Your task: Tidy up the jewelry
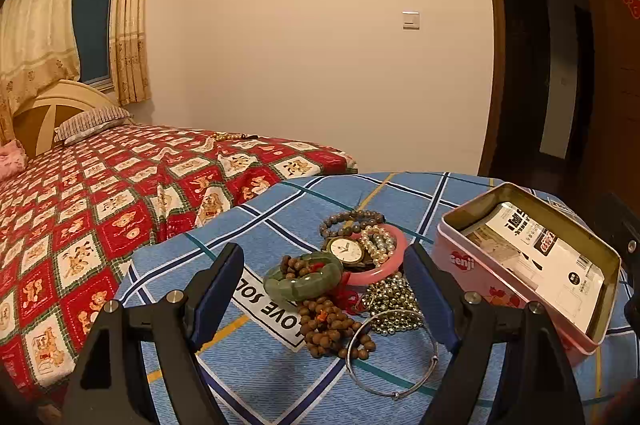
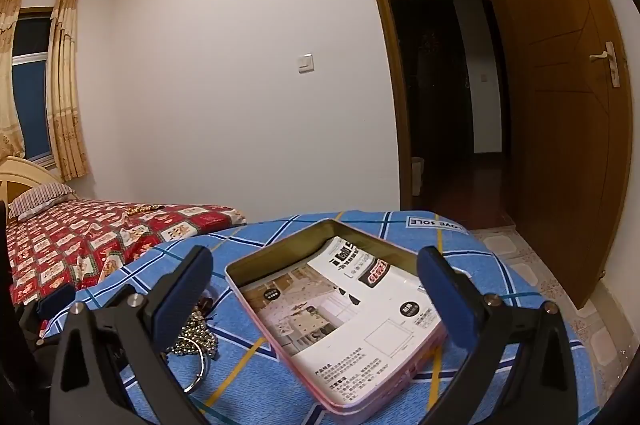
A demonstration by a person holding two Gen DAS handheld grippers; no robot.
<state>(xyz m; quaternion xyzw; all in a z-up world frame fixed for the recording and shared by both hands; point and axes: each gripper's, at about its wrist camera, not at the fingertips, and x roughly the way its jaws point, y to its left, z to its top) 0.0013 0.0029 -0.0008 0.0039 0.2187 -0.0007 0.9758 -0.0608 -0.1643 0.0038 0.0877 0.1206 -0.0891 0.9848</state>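
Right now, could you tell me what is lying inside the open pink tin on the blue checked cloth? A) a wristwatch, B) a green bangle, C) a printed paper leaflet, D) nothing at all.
C: the pink tin holds only a printed leaflet lying flat on its bottom, while the green bangle and the watch lie in the jewelry pile on the cloth beside it.
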